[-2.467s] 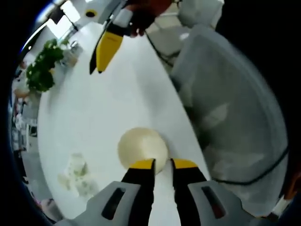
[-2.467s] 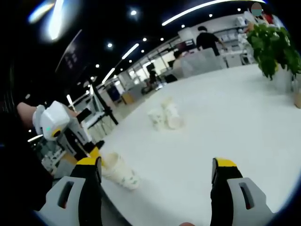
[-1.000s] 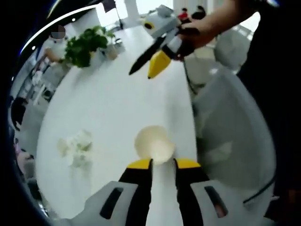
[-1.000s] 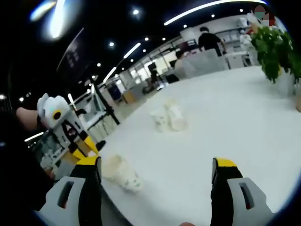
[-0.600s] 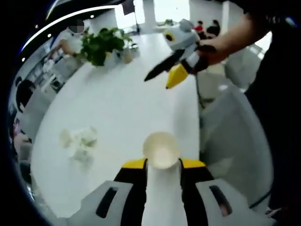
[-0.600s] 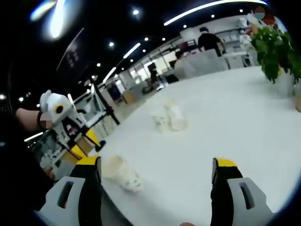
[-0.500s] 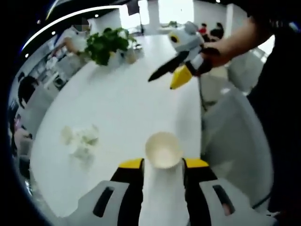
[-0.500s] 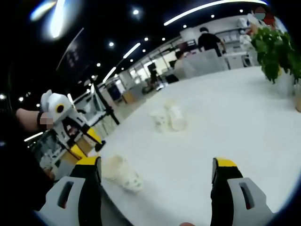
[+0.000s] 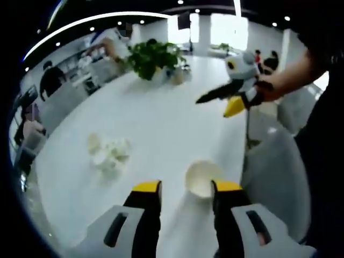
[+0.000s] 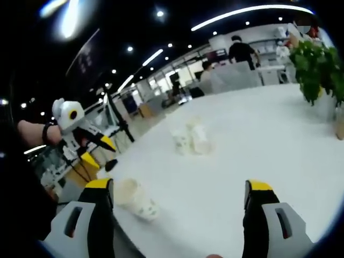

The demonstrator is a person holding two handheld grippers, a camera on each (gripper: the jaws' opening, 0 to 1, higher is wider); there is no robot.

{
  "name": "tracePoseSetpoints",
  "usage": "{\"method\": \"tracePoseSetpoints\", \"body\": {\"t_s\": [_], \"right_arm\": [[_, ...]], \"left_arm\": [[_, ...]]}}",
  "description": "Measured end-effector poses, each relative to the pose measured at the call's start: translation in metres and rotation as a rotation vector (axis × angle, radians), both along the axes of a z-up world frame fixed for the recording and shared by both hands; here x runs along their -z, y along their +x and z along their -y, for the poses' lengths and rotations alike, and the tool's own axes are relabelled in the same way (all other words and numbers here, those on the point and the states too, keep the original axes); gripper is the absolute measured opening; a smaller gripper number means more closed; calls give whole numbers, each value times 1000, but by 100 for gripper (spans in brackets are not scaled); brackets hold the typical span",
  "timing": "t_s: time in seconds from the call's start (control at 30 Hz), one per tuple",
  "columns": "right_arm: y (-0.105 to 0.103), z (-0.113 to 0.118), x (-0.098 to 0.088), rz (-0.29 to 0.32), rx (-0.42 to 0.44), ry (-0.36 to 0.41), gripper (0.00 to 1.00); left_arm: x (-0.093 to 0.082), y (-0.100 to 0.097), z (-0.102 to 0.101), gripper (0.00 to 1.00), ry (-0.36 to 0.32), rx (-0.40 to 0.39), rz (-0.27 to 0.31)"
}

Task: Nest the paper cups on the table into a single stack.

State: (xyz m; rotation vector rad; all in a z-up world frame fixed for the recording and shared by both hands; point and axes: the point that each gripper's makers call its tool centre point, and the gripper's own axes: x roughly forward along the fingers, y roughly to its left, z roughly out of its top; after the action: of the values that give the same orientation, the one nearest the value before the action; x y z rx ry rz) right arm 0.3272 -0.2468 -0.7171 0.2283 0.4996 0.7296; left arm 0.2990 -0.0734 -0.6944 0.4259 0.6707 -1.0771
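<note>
You've got one paper cup [image 9: 200, 179] lying on its side on the white table [image 9: 161, 123], mouth facing your left gripper view, close to the near edge. Your left gripper [image 9: 187, 189] stands with its two yellow-tipped jaws spread apart, the cup's rim touching or just beside the right jaw, the left jaw well clear of it, so nothing is clamped. In the right gripper view that same cup [image 10: 134, 200] lies just beside the left jaw of your right gripper [image 10: 180, 191], whose jaws are spread wide with bare table [image 10: 258, 140] between them.

Further out on the table sits a small cluster of cups [image 9: 109, 152], pale and blurred; from the right gripper view the cluster [image 10: 189, 138] looks like about three cups close together, though the exact count is hard to tell. One potted plant [image 9: 153, 56] stands at the far end of the table, seen again at the right edge [image 10: 317, 67] of the right gripper view.

Your right gripper [image 9: 230, 100] hangs above the table's right side, held in your hand [image 9: 271, 88]. Your left gripper [image 10: 88, 145] shows at the left of the right gripper view, off the table's edge.
</note>
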Motion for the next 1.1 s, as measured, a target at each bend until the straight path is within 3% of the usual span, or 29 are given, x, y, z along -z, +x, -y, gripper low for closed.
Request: {"method": "tracePoseSetpoints", "body": {"t_s": [0.23, 0.43, 0.67, 0.87, 1.1], "right_arm": [[4, 7, -1, 19, -9, -51, 100], [8, 11, -5, 68, -38, -126, 100], [13, 14, -10, 111, -41, -160, 100], [13, 14, -11, 121, -60, -177, 100], [16, 17, -11, 107, -63, -182, 100]], "left_arm": [[-9, 19, -15, 37, -98, -134, 18], [-8, 27, -26, 38, -110, -175, 38], [-13, 46, -31, 41, -234, -294, 13], [-11, 53, -35, 45, -248, -310, 15], [-9, 62, -39, 53, -310, -350, 22]]}}
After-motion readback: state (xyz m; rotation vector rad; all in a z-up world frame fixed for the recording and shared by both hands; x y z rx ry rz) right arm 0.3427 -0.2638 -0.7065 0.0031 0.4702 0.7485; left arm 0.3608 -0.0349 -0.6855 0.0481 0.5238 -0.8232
